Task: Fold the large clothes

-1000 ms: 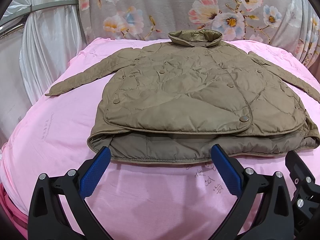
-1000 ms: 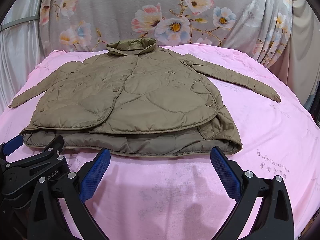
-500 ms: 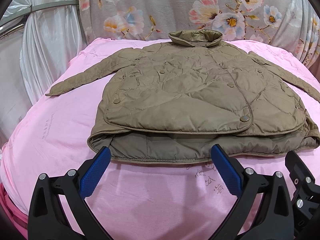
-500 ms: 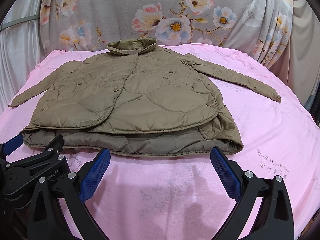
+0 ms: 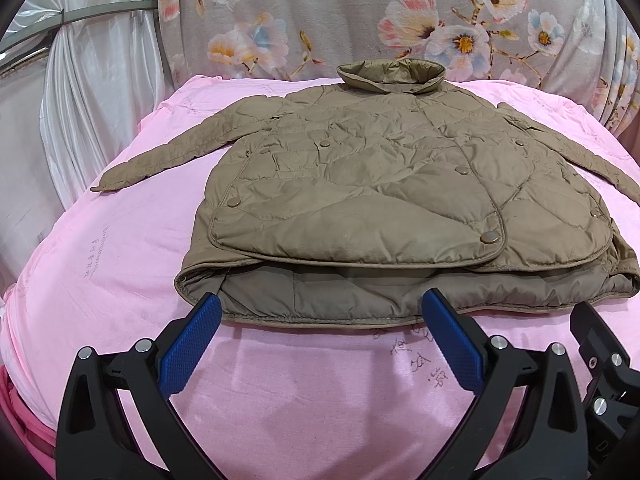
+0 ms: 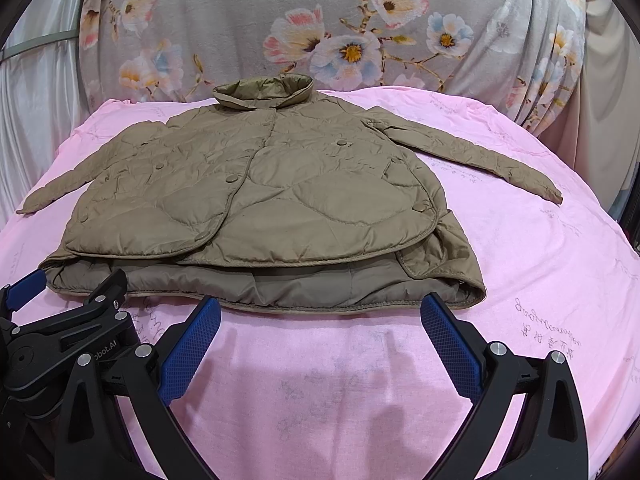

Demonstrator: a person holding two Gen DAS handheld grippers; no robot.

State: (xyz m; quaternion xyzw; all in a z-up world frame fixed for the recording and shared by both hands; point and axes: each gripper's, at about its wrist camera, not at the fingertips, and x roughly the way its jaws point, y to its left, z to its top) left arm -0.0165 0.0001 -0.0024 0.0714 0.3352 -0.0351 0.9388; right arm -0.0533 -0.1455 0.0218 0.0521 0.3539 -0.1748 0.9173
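left gripper (image 5: 320,336): fingers spread wide, empty | right gripper (image 6: 320,338): fingers spread wide, empty

A pink sheet (image 5: 120,300) with faint script printed on it covers the bed. A grey floral cloth (image 6: 344,36) hangs at twelve o'clock; white satin drapes (image 5: 92,92) at ten o'clock.

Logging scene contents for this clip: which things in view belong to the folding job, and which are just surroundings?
Part of the job:
- khaki quilted jacket, spread flat, both sleeves out
- left tool, open, near the hem
- right tool, open, near the hem

Just surroundings:
- pink sheet under the jacket
- floral cloth behind
- white curtain at the side
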